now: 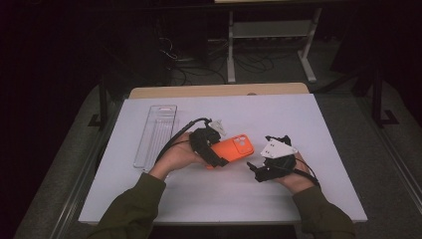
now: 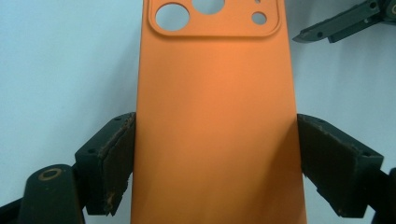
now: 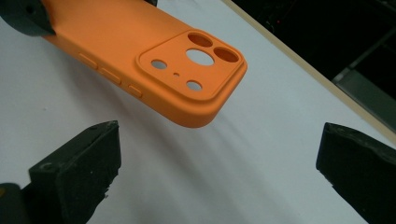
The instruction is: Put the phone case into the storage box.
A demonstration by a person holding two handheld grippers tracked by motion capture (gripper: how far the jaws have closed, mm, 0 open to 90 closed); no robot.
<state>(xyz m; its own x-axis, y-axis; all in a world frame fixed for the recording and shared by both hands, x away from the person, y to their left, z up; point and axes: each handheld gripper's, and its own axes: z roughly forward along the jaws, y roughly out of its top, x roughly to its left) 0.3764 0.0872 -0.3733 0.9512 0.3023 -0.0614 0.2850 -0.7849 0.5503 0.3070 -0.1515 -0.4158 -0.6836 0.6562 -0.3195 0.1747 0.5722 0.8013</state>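
High view: one orange case, two grippers.

Dim and murky beyond the lit white table; soft shadows, slight blur up close, no glare.

The phone case is plain orange, the grippers' jaws black, the table white with a tan far edge, the tray seemingly clear, the sleeves olive.

Phone case between grippers; tray left, probably empty.
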